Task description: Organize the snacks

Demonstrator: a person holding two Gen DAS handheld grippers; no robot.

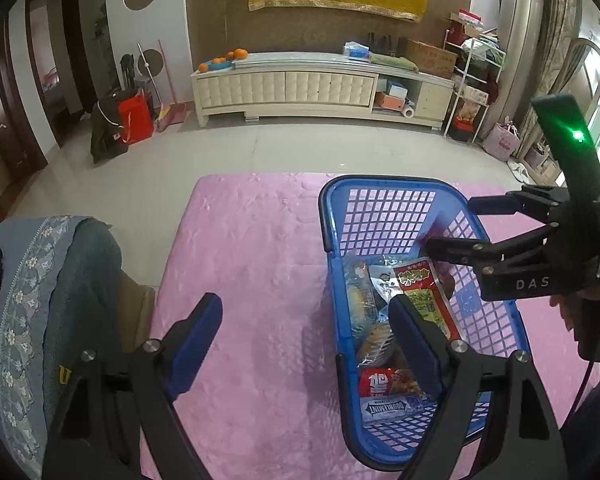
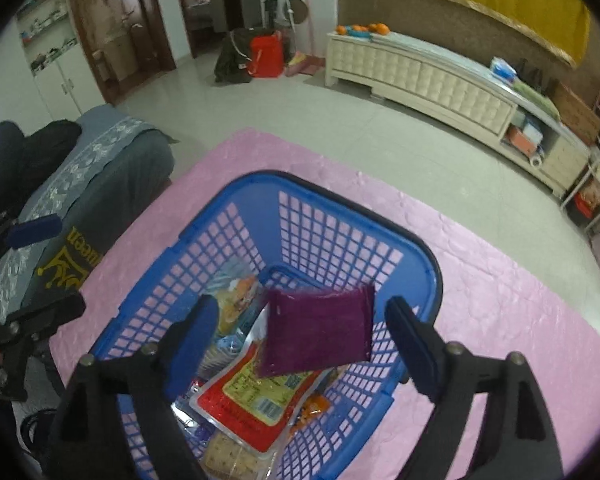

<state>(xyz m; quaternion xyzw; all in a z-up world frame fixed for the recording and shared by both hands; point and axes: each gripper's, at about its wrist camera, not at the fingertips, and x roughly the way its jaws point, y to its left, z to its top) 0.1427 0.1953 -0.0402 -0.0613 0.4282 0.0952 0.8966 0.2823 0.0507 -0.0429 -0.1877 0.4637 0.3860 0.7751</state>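
A blue plastic basket (image 1: 384, 196) (image 2: 340, 248) stands on a pink tablecloth (image 1: 252, 264) (image 2: 500, 288) and holds several snack packets. A red and yellow packet (image 1: 424, 292) (image 2: 252, 400) lies on top of them. A purple packet (image 2: 318, 330) is in mid-air between my right gripper's open fingers, touching neither, over the basket. My right gripper (image 2: 302, 344) (image 1: 448, 228) is open above the basket. My left gripper (image 1: 304, 332) is open and empty, low over the cloth at the basket's left wall; its right finger (image 1: 416, 336) hides part of the contents.
A grey sofa arm with a patterned cover (image 1: 40, 288) (image 2: 92, 176) stands left of the table. Beyond the table is tiled floor (image 1: 220, 152), a white TV cabinet (image 1: 300, 88) and a red bag (image 1: 134, 120).
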